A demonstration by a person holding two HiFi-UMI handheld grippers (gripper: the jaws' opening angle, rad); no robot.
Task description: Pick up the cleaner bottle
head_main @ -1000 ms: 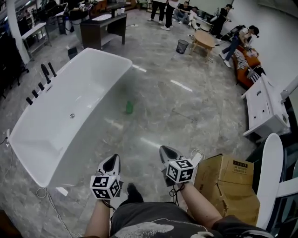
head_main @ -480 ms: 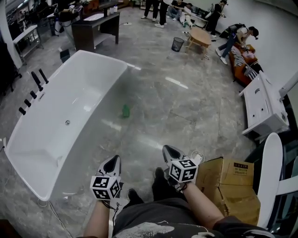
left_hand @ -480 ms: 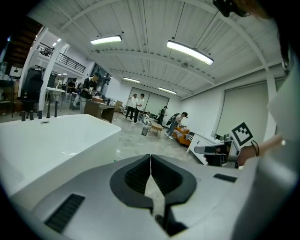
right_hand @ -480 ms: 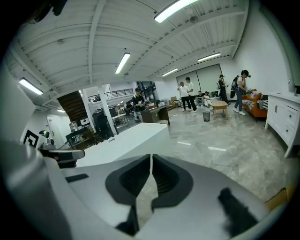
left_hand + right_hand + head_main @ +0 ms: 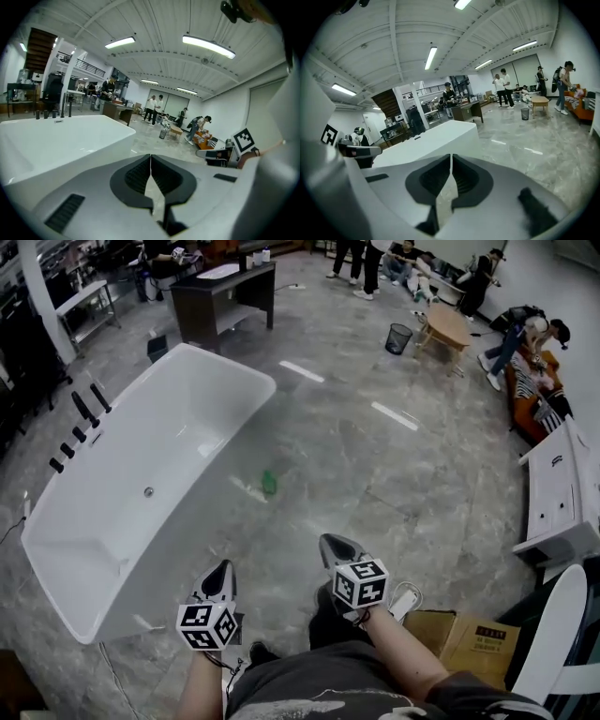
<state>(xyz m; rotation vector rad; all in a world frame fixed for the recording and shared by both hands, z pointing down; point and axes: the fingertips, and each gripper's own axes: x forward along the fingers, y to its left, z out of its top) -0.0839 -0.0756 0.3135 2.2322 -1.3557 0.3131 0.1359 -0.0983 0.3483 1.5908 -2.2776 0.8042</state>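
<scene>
The cleaner bottle (image 5: 269, 484), small and green, sits on the grey stone floor just off the long outer wall of the white bathtub (image 5: 246, 368), not touching it (too small to tell whether it is upright or tipped). Both grippers hang past the bathtub's near end, well short of the bottle. The left gripper (image 5: 221, 572) is close to the tub's near corner, and the right gripper (image 5: 334, 547) is farther out from it. Each gripper's jaws are pressed together, gripping nothing. A cardboard box (image 5: 473, 643) lies farther still from the tub.
</scene>
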